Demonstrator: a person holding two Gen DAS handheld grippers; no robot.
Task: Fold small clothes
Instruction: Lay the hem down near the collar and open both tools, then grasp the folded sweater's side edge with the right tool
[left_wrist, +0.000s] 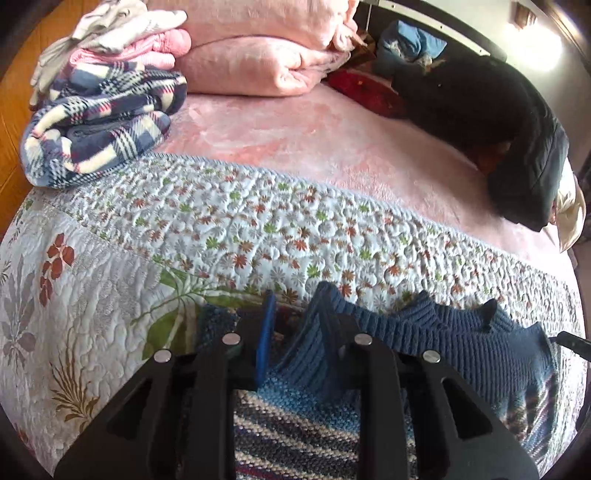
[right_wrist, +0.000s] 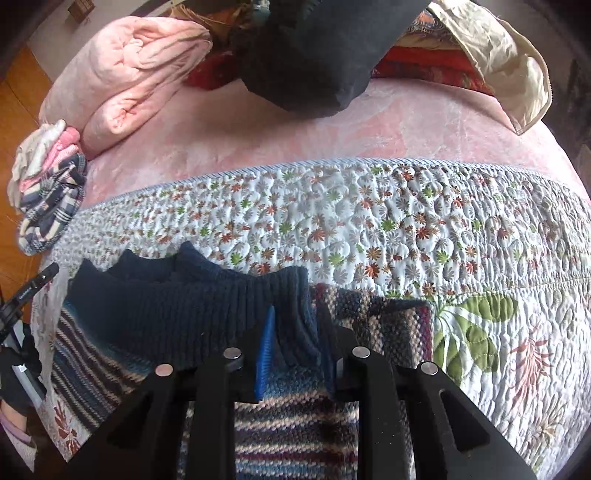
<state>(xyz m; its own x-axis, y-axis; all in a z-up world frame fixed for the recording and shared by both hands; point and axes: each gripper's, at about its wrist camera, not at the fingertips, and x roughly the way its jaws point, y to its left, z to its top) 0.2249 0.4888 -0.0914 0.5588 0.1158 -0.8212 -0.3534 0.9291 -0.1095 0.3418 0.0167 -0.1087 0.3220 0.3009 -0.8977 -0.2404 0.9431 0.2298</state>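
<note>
Floral quilted bedspread (left_wrist: 221, 229) over pink plush bed. Striped knit sweater with dark blue ribbed collar (right_wrist: 192, 306) flat at near edge. Left gripper (left_wrist: 295, 332) and right gripper (right_wrist: 295, 332) both narrow, pinching ribbed collar edge, 1 per side.

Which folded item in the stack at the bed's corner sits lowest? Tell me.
The navy-and-white plaid fleece is lowest; the pink knit lies on it, and the white garment tops the stack.

Striped knit sweater (left_wrist: 295, 417) — flat on the bed

Dark-blue ribbed collar and yoke, body banded in blue, cream and maroon; its collar edge is bunched and peaked — the garment lies spread on the floral quilt (right_wrist: 369, 221).
</note>
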